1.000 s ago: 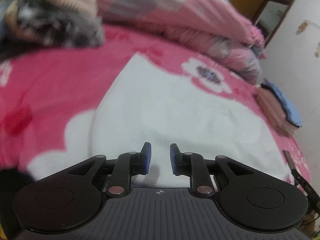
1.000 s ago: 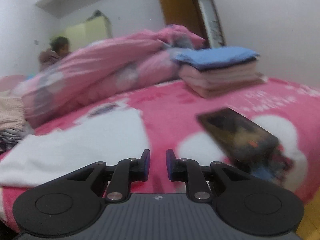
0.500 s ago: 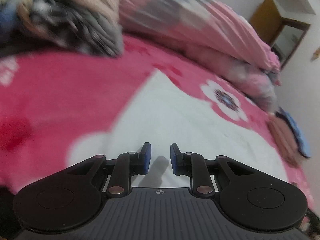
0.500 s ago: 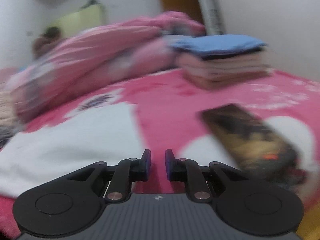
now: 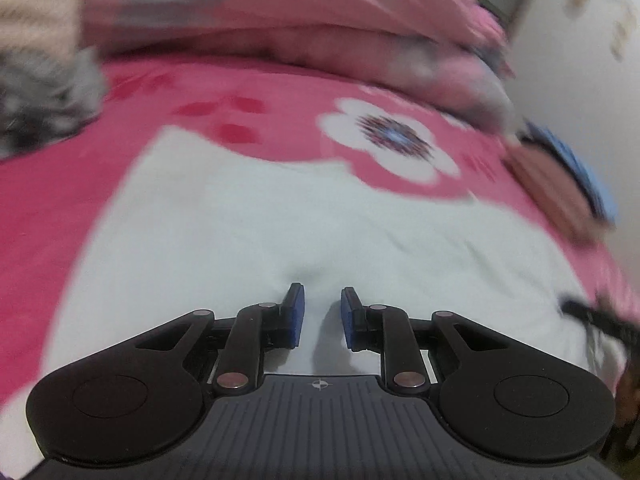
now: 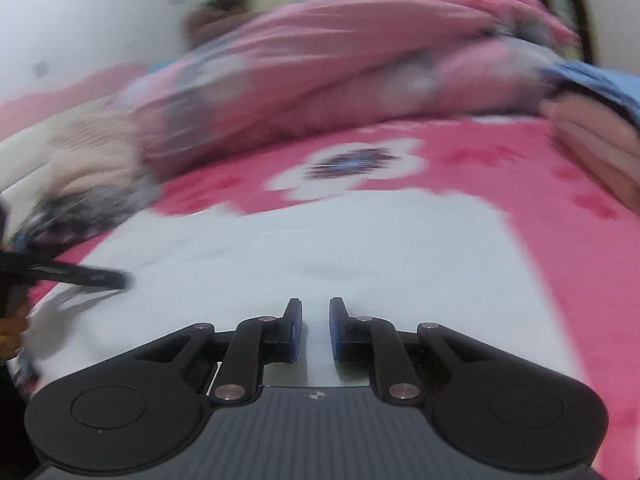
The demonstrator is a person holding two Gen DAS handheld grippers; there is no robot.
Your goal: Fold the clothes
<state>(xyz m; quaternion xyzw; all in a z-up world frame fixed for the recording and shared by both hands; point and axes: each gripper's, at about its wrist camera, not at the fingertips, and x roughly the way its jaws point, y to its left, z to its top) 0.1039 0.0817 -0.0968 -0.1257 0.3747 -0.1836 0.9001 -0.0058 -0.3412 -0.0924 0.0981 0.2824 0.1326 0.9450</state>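
Both tools have swung over the white garment (image 6: 320, 240); the right tool (image 6: 316, 330) is closing on nothing.

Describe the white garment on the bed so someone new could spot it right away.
Start at the bright pink flowered bedspread. Spread flat across its near middle, in front of the rumpled pink quilt, lies the white garment. It is the only plain white cloth; the folded stack is pink and blue.
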